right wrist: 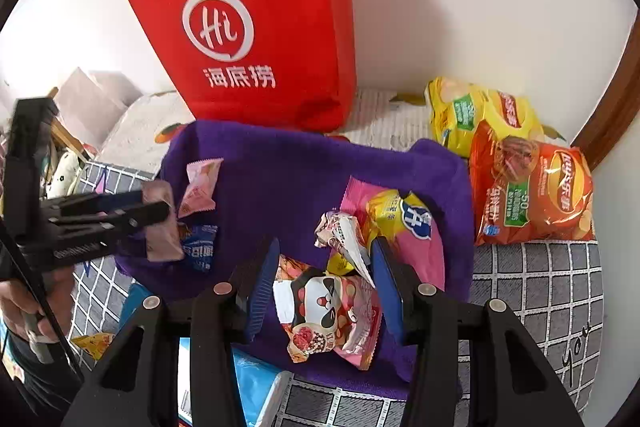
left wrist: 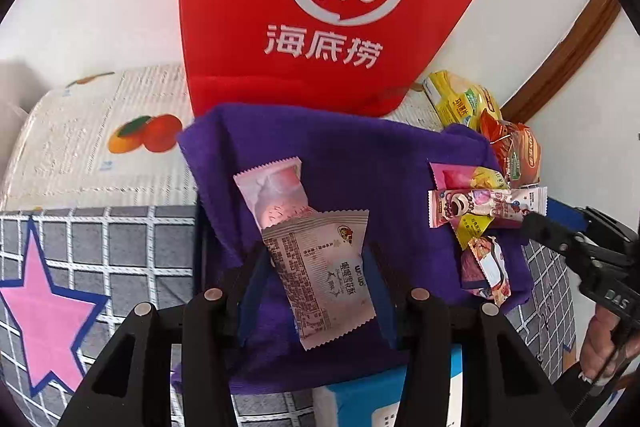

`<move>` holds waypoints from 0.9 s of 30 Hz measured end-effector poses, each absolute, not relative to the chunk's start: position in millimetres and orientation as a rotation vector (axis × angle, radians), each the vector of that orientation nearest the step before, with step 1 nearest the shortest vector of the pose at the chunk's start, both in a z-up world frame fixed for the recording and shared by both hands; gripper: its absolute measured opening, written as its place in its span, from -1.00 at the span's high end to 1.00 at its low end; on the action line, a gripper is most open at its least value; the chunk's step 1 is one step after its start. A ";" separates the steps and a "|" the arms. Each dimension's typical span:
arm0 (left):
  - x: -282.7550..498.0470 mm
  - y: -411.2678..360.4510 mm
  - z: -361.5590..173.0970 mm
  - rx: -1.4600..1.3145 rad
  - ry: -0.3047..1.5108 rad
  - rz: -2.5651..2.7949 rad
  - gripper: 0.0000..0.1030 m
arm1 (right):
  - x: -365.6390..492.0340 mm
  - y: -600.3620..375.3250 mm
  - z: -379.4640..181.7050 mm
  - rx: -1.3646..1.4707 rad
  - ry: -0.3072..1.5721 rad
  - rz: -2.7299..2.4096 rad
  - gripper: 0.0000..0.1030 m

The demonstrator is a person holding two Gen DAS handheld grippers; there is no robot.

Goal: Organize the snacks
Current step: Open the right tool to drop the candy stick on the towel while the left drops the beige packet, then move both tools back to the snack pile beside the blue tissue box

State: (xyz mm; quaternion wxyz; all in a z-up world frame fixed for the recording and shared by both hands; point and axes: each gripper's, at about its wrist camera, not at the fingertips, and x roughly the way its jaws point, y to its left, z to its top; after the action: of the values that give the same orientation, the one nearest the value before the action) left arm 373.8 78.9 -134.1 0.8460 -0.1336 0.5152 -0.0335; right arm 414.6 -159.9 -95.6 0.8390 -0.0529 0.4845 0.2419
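A purple towel point(right wrist: 288, 171) lies spread over a grey checked cloth point(right wrist: 540, 291), and the snacks sit on it in two loose groups. The left gripper point(left wrist: 316, 279) is clamped on a pale pink wrapper with printed text point(left wrist: 324, 275), which hangs down between its blue pads over the left part of the towel. Just behind that wrapper lies another pink packet point(left wrist: 276, 191), flat on the towel.

The right gripper point(right wrist: 324, 291) stands with its jaws parted. A packet with a panda face point(right wrist: 332, 311) lies between them on the towel, and I see no pad pressing on it. Just behind it are a crumpled white wrapper point(right wrist: 340, 231) and a yellow packet point(right wrist: 396, 215) resting on a pink one point(right wrist: 420, 247). Farther left on the towel sit a small pink packet point(right wrist: 200, 187) and a blue one point(right wrist: 202, 247), partly hidden by the left gripper as the right camera sees it.

Off the towel to the right, an orange bag of crisps point(right wrist: 532, 191) leans partly over a yellow bag of crisps point(right wrist: 468, 115). A red paper bag point(right wrist: 256, 23) with a white logo stands upright behind the towel against the white wall point(right wrist: 480, 7). A light blue box point(right wrist: 256, 387) pokes out from under the near edge of the towel.
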 end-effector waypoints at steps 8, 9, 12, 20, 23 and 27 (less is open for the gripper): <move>378.1 66.4 -146.6 -0.291 1.122 -0.092 0.10 | 408.6 -160.4 -84.5 -0.116 0.986 0.515 0.04; 378.1 67.1 -146.1 -0.298 1.126 -0.091 0.08 | 408.2 -159.9 -84.1 -0.119 0.985 0.515 0.04; 376.3 69.8 -139.8 -0.315 1.110 -0.090 -0.07 | 407.1 -158.1 -83.4 -0.120 0.982 0.520 0.04; 363.2 69.6 -106.6 -0.298 1.055 -0.097 -0.15 | 386.6 -151.6 -63.3 -0.118 0.865 0.532 0.04; 354.0 72.9 -86.9 -0.278 1.014 -0.074 -0.23 | 372.8 -146.5 -56.0 -0.130 0.833 0.510 0.04; 339.3 70.0 -65.8 -0.240 0.964 -0.061 -0.32 | 344.8 -149.5 -54.8 -0.091 0.833 0.472 0.04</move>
State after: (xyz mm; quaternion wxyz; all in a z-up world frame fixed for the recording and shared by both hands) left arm 339.3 70.0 -65.8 0.8786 -0.1153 0.4625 -0.0293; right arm 344.8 -149.5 -54.8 0.8867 -0.0437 0.4005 0.2270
